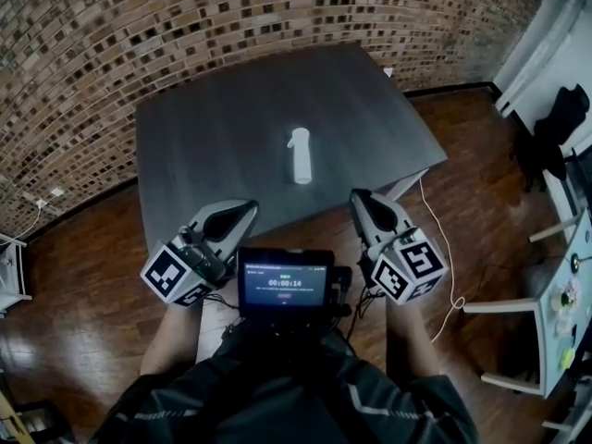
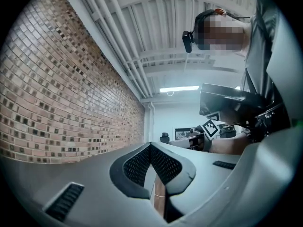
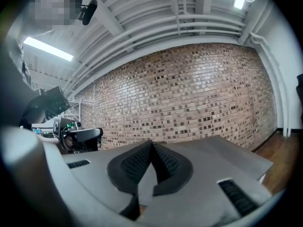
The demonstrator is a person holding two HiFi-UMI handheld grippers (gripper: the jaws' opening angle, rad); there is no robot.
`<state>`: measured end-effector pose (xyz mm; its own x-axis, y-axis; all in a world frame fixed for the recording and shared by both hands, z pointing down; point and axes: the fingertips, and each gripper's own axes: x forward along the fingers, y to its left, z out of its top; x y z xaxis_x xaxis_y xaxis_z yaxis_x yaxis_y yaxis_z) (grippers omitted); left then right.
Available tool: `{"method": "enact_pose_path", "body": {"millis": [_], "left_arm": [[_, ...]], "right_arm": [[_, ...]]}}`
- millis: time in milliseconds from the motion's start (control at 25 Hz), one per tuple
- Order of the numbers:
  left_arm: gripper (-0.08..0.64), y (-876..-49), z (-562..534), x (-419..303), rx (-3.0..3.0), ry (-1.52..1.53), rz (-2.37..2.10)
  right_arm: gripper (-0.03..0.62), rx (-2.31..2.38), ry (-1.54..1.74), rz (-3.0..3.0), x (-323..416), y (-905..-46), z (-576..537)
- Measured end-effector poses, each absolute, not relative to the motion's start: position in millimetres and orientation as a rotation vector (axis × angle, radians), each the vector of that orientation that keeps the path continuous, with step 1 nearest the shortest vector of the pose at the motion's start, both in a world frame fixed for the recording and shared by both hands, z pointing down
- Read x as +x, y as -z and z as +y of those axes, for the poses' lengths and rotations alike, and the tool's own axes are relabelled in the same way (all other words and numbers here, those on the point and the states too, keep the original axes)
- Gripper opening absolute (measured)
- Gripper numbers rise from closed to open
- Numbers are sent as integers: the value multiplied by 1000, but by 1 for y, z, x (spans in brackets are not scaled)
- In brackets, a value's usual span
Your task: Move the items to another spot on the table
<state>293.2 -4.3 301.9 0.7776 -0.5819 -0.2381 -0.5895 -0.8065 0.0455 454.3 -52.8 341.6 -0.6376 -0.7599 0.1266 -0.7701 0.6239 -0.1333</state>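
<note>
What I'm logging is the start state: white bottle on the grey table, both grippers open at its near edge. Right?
No: the gripper views show the left gripper and right gripper shut, with nothing between the jaws. The white bottle on the grey table is right.

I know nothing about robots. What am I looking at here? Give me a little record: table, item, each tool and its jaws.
Table: dark grey table
Item: white bottle, lying on its side mid-table, nothing touching it
Left gripper: by the table's near edge, jaws shut, empty
Right gripper: by the near edge, jaws shut, empty
</note>
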Motion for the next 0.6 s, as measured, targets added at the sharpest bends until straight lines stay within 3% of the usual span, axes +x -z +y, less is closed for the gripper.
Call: {"method": "enact_pose_path", "body": {"millis": [600], "left_arm": [[-3,-303,-2,279,-2925,-384,963]], "right_arm": [[2,1327,-255,-2749,442,-339,-52]]}}
